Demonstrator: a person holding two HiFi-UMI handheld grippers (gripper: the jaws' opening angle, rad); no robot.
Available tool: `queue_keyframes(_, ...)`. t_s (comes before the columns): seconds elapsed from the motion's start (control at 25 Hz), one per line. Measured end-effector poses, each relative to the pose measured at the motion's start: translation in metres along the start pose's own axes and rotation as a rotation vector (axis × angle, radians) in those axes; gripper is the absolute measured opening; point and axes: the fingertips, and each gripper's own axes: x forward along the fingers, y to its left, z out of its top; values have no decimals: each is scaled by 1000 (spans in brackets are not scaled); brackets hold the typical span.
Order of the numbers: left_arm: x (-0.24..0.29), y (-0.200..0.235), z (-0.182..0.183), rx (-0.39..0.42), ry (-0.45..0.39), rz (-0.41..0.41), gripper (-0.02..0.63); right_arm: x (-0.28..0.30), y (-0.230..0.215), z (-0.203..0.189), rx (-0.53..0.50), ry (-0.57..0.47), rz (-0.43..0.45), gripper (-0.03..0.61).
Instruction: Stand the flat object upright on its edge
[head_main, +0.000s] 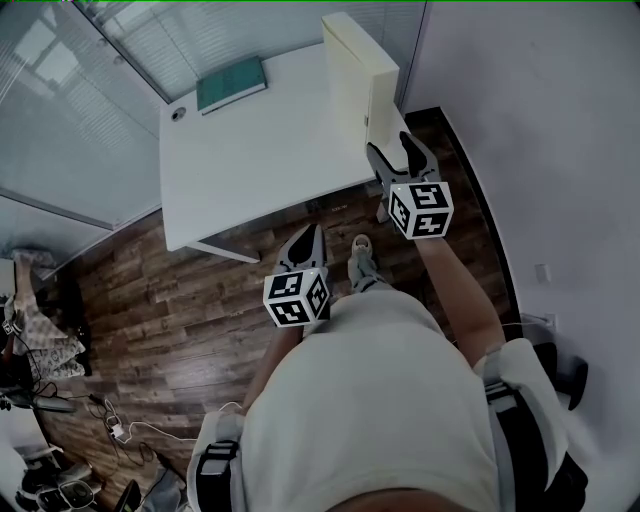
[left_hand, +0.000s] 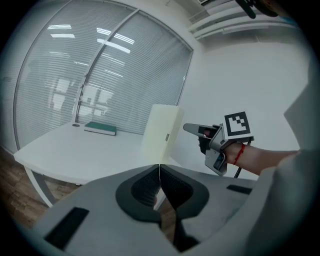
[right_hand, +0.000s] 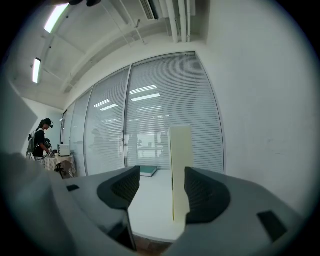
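Note:
A flat cream box (head_main: 355, 85) stands upright on its edge at the right end of the white table (head_main: 250, 150). It also shows in the left gripper view (left_hand: 161, 132) and the right gripper view (right_hand: 180, 170). My right gripper (head_main: 397, 150) sits just short of the box's near edge, jaws open; the box stands ahead of the gap (right_hand: 161, 187), close to the right-hand jaw, and no pad presses on it. My left gripper (head_main: 310, 238) hangs over the floor in front of the table, jaws shut with nothing between them (left_hand: 159, 172).
A green book (head_main: 231, 83) lies flat at the table's far side. A white wall runs close along the right. Glass panels with blinds stand behind the table. Wood floor (head_main: 180, 310) with cables lies at lower left. A person (right_hand: 42, 137) stands far off.

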Motion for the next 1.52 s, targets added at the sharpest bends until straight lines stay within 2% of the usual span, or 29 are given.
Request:
queue_keyframes(0.28, -6, -3, -3, 0, -8, 0, 23, -39, 19, -7, 36, -14, 28, 154)
queue_keyframes(0.64, -11, -8, -2, 3, -21, -6, 23, -74, 50, -32, 32, 39, 111, 54)
queue_keyframes(1.08, -12, -8, -2, -3, -27, 8, 23, -95, 57, -55, 69, 91, 154, 20)
queue_keyframes(1.52, -10, -7, -5, -9, -20, 10, 23, -97, 55, -57, 85, 88, 143, 20)
